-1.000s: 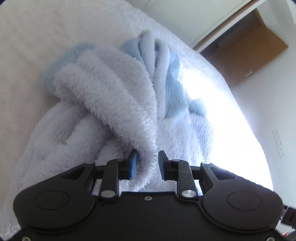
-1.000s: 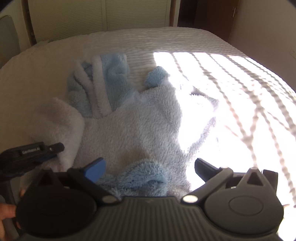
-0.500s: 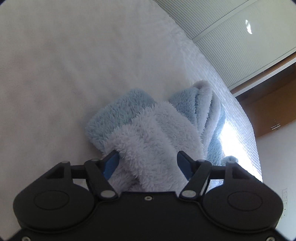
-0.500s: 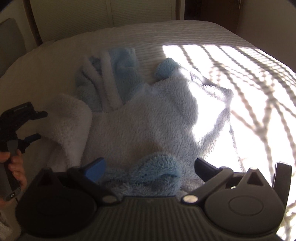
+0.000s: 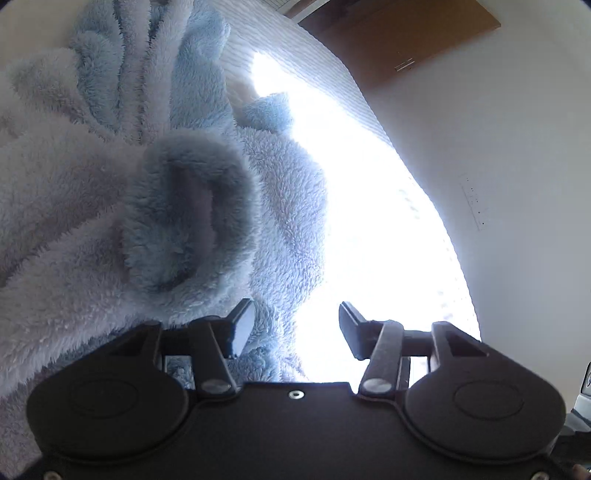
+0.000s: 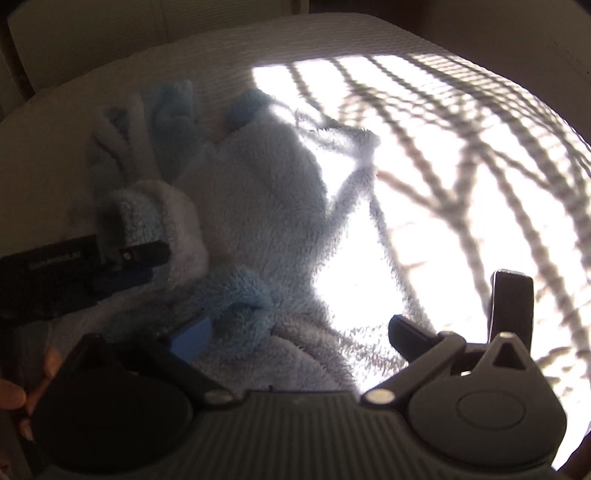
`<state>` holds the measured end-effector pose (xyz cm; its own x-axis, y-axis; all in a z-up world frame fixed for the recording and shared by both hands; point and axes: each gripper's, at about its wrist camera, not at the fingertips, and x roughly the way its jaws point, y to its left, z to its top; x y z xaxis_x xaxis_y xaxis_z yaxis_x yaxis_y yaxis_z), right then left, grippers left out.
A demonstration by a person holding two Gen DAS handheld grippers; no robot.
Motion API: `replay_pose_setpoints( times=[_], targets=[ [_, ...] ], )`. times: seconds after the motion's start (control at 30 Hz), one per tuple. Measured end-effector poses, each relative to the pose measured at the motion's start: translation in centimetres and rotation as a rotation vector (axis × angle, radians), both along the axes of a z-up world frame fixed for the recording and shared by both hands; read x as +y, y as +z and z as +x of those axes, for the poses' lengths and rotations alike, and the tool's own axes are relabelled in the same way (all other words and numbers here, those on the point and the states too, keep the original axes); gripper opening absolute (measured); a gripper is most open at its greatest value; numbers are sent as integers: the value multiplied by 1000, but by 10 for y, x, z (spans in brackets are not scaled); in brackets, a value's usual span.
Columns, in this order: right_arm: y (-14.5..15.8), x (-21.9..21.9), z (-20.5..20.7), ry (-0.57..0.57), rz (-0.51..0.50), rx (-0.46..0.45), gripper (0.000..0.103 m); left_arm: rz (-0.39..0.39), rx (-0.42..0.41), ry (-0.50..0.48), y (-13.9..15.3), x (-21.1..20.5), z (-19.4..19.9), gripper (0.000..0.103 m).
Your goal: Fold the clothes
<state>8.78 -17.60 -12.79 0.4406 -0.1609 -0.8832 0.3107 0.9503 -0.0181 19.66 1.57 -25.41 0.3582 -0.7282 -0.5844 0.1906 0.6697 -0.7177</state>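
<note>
A fluffy pale-blue and white fleece garment [image 6: 258, 206] lies crumpled on the white bed; it also fills the left of the left wrist view [image 5: 110, 221]. A darker blue cuff [image 5: 192, 214] curls up just ahead of my left gripper [image 5: 291, 328], which is open and empty over the garment's edge. My right gripper [image 6: 295, 332] is open and empty, with another blue cuff [image 6: 236, 295] lying between its jaws. In the right wrist view the left gripper [image 6: 122, 262] sits low at the left against a folded sleeve.
The white ribbed bedspread [image 6: 461, 147] carries bright sunlight and blind shadows on the right. A white wall [image 5: 498, 166] and a brown wooden door [image 5: 399, 37] stand beyond the bed. Pale closet doors [image 6: 110, 29] are at the far side.
My left gripper let go of the white sleeve fold, opened, and swung right toward the garment's sunlit edge. The right gripper stayed open and drew slightly closer over the cuff.
</note>
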Motion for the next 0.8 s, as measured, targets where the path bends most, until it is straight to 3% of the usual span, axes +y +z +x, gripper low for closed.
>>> replay_pose_setpoints(
  times=[0.1, 0.27, 0.33, 0.5, 0.57, 0.63, 0.8],
  targets=[
    [-1, -3, 1, -3, 4, -9, 102, 40, -35, 52, 7, 26, -20, 59],
    [1, -1, 5, 27, 60, -64, 102, 283, -106, 278, 15, 107, -46, 61],
    [2, 2, 10, 40, 94, -89, 102, 360, -83, 308, 16, 131, -40, 61],
    [0, 19, 25, 88, 109, -108, 96, 569, -119, 310, 22, 149, -76, 67],
    [-2, 28, 28, 116, 106, -108, 95, 606, -106, 275, 20, 145, -90, 67],
    [-5, 37, 26, 153, 117, -102, 95, 594, -89, 230, 14, 137, -95, 67],
    [-12, 60, 27, 267, 58, -122, 85, 713, -174, 185, 3, 124, -105, 68]
  ],
)
